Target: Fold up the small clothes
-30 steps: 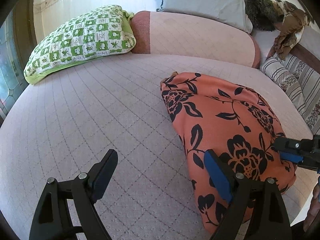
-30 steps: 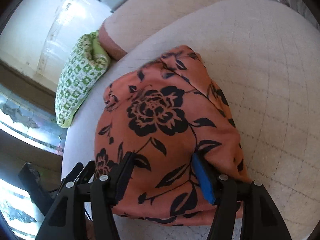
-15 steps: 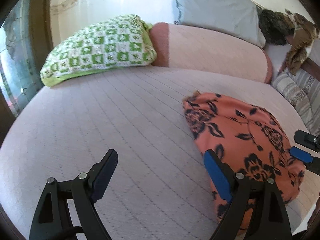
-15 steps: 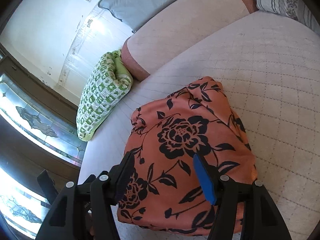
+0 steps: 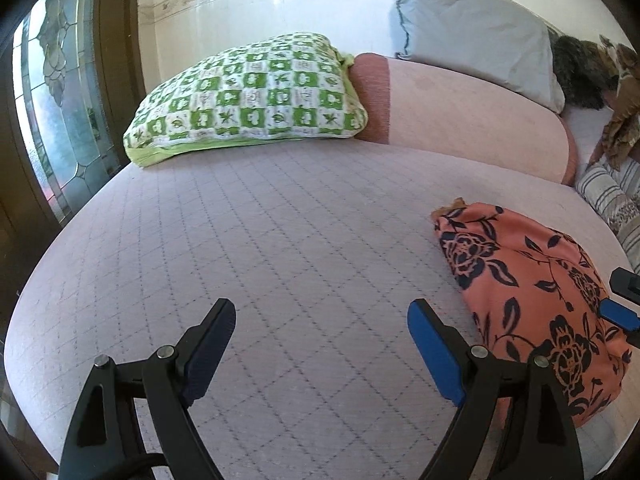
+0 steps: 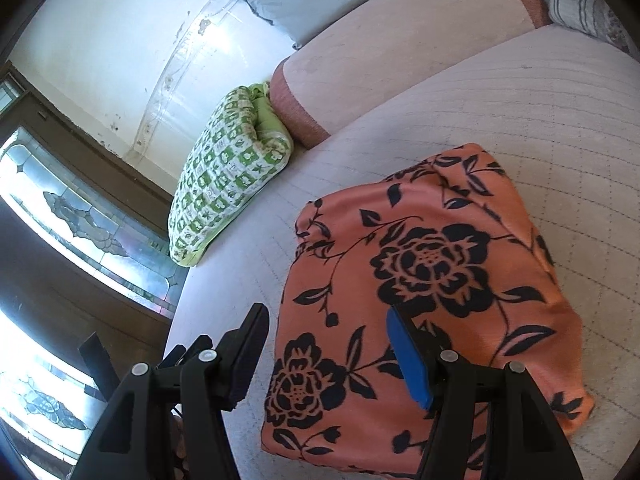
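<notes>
An orange garment with black flowers (image 6: 424, 276) lies folded into a compact rectangle on the pale quilted bed (image 6: 560, 120). It also shows at the right of the left wrist view (image 5: 532, 296). My right gripper (image 6: 326, 350) is open and empty, raised above the garment's near left edge. My left gripper (image 5: 320, 340) is open and empty over bare bed, to the left of the garment. The right gripper's tip (image 5: 618, 312) pokes in at the right edge of the left wrist view.
A green checked pillow (image 5: 248, 96) and a pink bolster (image 5: 460, 108) lie along the head of the bed. A grey pillow (image 5: 472, 40) leans on the wall. Striped bedding (image 5: 608, 196) lies at the right. A stained-glass window (image 5: 60, 120) stands left of the bed.
Both grippers have pulled back and up from the folded garment, which stays on the bed. The left gripper has swung left, so the garment sits farther right in its view.
</notes>
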The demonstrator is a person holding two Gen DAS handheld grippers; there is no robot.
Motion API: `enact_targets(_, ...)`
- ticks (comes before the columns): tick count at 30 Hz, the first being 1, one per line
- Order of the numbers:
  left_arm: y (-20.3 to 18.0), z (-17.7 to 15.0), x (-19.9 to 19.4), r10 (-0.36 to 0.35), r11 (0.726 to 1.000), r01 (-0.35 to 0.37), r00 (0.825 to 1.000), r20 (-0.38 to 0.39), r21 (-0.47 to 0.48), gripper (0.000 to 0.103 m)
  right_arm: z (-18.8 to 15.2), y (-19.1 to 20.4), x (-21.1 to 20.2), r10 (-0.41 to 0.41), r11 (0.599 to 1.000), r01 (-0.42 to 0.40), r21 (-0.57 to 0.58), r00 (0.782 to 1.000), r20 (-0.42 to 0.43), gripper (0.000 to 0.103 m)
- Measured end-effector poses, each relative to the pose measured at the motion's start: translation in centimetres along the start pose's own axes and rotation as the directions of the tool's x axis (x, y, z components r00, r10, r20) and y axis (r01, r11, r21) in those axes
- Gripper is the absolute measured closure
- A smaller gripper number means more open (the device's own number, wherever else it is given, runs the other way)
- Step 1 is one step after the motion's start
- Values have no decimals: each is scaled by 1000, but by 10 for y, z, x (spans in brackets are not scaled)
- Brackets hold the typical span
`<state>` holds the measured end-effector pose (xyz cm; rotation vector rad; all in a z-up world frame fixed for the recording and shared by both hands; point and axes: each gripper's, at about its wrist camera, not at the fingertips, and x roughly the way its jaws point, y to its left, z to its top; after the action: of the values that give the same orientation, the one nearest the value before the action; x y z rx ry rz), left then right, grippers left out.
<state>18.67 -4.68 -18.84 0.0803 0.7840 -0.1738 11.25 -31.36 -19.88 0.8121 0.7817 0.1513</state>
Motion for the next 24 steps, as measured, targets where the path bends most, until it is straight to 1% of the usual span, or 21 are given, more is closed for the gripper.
enact_targets(11, 1, 0, -4, 2, 1000, -2, 1000, 13, -4, 14, -6, 14, 12, 15, 999, -16, -35, 999, -32, 38)
enact_targets(24, -21, -1, 0, -9, 1000, 9, 1000, 7, 26, 14, -10, 9, 13, 7, 999, -10, -50, 998, -68, 38)
